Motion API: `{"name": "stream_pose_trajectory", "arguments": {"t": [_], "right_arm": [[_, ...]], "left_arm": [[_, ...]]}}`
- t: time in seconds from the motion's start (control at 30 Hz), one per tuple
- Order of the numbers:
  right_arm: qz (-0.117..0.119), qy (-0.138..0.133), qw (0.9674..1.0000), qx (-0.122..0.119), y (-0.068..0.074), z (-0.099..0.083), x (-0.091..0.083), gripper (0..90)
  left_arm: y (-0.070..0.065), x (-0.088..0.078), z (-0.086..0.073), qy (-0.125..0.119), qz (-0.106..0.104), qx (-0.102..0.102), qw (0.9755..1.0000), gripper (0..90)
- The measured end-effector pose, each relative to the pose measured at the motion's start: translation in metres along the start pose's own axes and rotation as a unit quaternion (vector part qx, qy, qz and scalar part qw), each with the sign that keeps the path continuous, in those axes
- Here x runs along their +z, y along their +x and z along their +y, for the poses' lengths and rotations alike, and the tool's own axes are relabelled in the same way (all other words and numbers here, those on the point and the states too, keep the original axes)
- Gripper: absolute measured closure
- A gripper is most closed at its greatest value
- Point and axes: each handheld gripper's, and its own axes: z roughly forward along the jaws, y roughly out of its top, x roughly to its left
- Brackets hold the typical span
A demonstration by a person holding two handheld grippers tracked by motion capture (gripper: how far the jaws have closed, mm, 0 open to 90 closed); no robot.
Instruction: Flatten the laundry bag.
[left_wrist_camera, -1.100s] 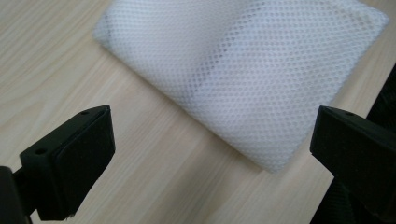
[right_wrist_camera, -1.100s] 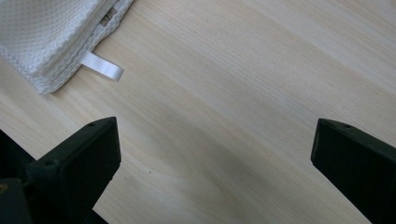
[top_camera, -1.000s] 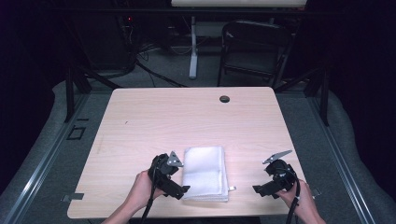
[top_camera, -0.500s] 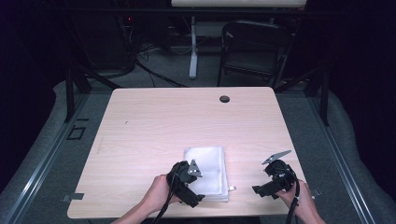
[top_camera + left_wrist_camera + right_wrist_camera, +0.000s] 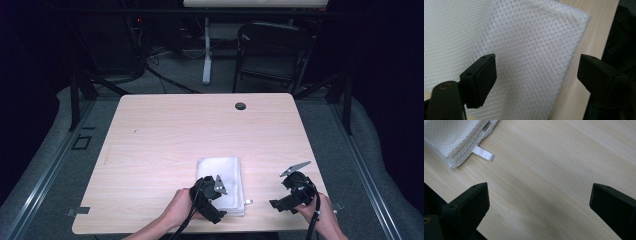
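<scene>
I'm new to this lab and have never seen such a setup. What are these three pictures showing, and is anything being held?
A person sits at a pale wooden table and holds a black two-jaw tool in each hand. The high view looks down from above the person's side. The other two pictures come from small cameras riding on each tool, looking along its own black jaws.

On the table lies a folded white mesh cloth with a small white ribbon tab at one corner. A small dark round fitting sits near the far edge.

The left tool is over the cloth's near edge; its jaws have just been closing, with the cloth's edge between them, but the pads do not press on it yet. The right tool hangs open above bare wood, beside the cloth. Nothing is held so far.
</scene>
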Motion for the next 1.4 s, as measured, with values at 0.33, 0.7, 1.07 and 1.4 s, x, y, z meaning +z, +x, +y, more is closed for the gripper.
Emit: {"name": "stream_pose_trajectory", "arguments": {"t": [0.33,0.7,1.07,1.4], "right_arm": [[0.005,0.008,0.9999,-0.007,0.003,0.001,0.002,2.4],[0.004,0.016,0.9998,-0.014,0.005,0.001,0.002,3.3],[0.013,0.019,0.9995,-0.024,0.008,0.003,0.006,4.1],[0.021,0.024,0.9988,-0.036,0.014,0.005,0.006,5.2]], "left_arm": [[-0.004,0.019,0.004,0.026,0.011,0.008,0.9996,24.5],[0.0,0.02,0.001,0.012,-0.005,0.011,0.9999,43.2],[0.009,0.019,-0.003,-0.006,-0.041,0.007,0.9991,62.4],[0.011,0.015,-0.003,-0.008,-0.054,0.004,0.9985,63.6]]}}
